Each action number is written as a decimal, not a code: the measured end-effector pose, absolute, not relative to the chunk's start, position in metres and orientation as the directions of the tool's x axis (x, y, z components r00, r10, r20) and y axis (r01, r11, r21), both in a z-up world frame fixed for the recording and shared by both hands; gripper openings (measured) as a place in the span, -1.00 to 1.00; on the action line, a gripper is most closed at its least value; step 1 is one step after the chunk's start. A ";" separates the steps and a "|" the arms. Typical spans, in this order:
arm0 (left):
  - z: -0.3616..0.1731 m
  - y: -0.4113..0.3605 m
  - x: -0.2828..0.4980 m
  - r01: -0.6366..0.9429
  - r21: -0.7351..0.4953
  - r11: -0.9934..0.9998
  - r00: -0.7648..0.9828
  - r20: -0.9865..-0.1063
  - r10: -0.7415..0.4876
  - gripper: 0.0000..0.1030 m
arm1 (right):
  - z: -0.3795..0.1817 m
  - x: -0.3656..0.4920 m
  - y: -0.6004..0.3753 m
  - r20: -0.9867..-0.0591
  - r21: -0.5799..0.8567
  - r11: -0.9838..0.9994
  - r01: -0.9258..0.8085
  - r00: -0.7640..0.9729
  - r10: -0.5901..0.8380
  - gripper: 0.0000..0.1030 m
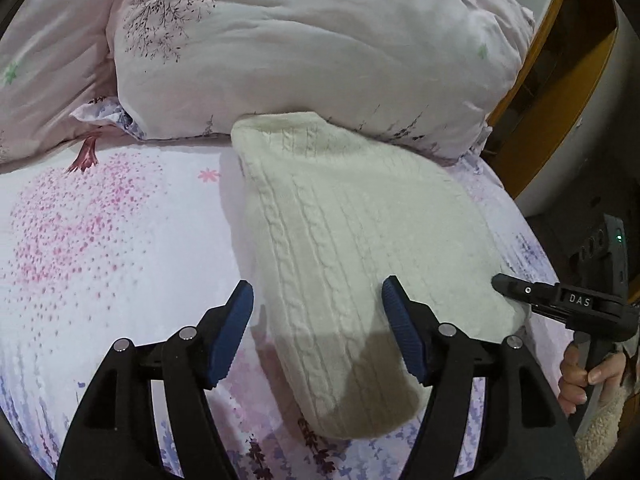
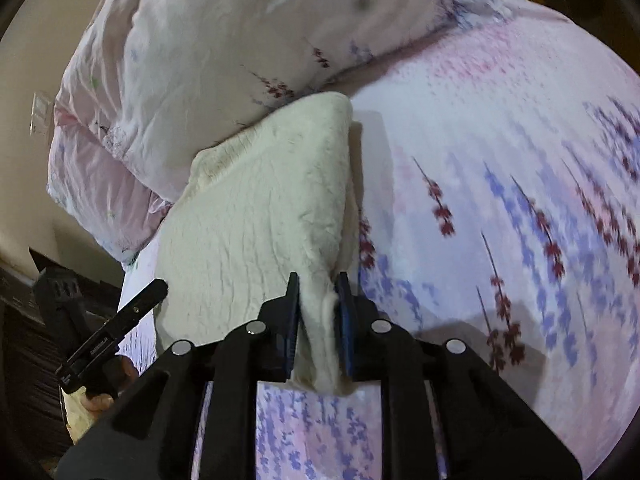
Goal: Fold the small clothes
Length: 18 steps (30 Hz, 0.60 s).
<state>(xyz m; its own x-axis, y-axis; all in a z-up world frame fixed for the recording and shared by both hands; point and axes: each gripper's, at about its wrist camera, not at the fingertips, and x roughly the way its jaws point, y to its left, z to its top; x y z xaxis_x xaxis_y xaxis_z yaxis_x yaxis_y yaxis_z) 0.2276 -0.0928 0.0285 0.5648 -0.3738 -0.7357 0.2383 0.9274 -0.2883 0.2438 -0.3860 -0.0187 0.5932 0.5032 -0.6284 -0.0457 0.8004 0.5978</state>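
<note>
On the bed's floral pink-and-lavender sheet [image 1: 100, 240] lies a cream cable-knit garment [image 1: 352, 248], folded, its far end touching a rumpled pale pink floral quilt [image 1: 300, 48] heaped behind it. Left gripper [image 1: 318, 332] hangs over the near end, blue fingers [image 1: 234, 332] released, straddling the knit without pressing. Right gripper [image 2: 319, 320] fingers clenched on the garment's edge, cloth bunched between them. Wooden bed frame [image 1: 560, 100] at the side.

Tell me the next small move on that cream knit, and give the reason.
Probably bring the open left gripper down to pinch the cream knit beneath it. The right gripper already clamps one edge, while the left's pads straddle the cloth without touching, so that side lies loose on the bedsheet.
</note>
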 end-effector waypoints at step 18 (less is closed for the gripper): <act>0.020 -0.074 0.252 0.179 -0.514 0.839 0.468 -0.706 -0.532 0.61 | -0.003 0.262 -0.403 -0.569 0.672 0.741 -0.021 0.626 0.534 0.42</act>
<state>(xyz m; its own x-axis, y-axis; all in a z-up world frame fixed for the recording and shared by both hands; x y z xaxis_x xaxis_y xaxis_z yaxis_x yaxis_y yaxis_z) 0.2516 -0.0740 0.0197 0.4678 -0.5320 -0.7058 0.1785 0.8390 -0.5140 0.2623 -0.4031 -0.0033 0.6258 0.5335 -0.5690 -0.0206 0.7405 0.6717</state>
